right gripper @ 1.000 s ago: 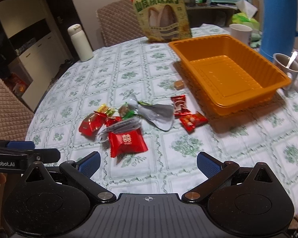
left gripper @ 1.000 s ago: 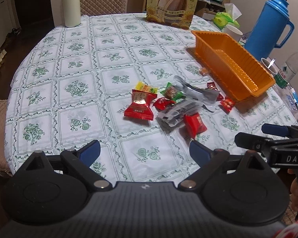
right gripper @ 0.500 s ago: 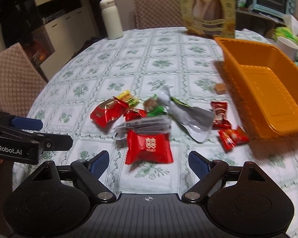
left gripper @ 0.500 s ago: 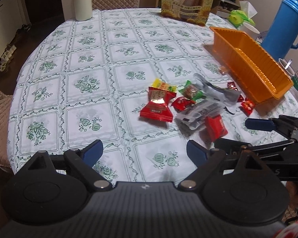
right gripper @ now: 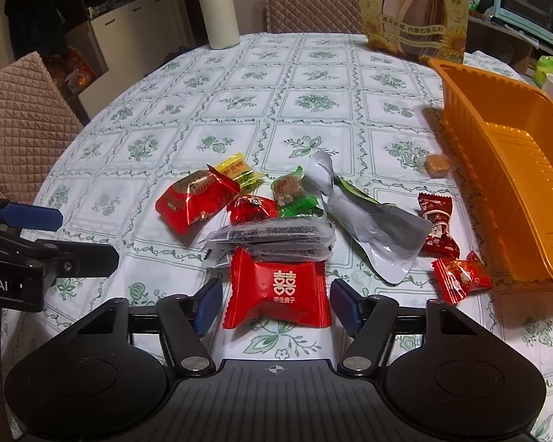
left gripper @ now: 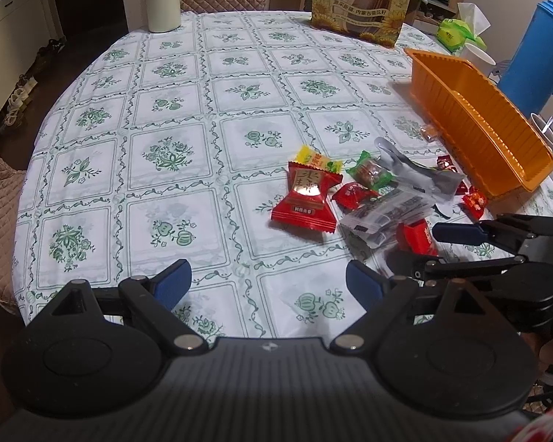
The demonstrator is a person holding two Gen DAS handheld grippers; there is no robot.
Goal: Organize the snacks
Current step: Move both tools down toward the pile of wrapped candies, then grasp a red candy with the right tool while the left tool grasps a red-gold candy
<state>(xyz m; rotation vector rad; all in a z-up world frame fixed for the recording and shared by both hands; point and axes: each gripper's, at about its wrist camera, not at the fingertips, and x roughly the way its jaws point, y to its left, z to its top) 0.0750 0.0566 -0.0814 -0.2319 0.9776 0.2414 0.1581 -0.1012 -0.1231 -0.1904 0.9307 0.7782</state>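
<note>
Right wrist view: our right gripper (right gripper: pixel 274 304) fingers, just closing, flank the red packet (right gripper: pixel 276 289) untouched; left gripper (left gripper: pixel 268 281) fingers spread.

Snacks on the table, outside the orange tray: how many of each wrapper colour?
Red wrappers: 5
Yellow wrapper: 1
Green wrapper: 1
Silver pouch: 1
Black-and-clear bundle: 1
Brown candy: 1
Total: 10

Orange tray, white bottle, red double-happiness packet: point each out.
orange tray (right gripper: pixel 512 184), right wrist view, inner side wall.
white bottle (right gripper: pixel 220 11), right wrist view, mid body.
red double-happiness packet (right gripper: pixel 278 291), right wrist view, centre of its printed face.
</note>
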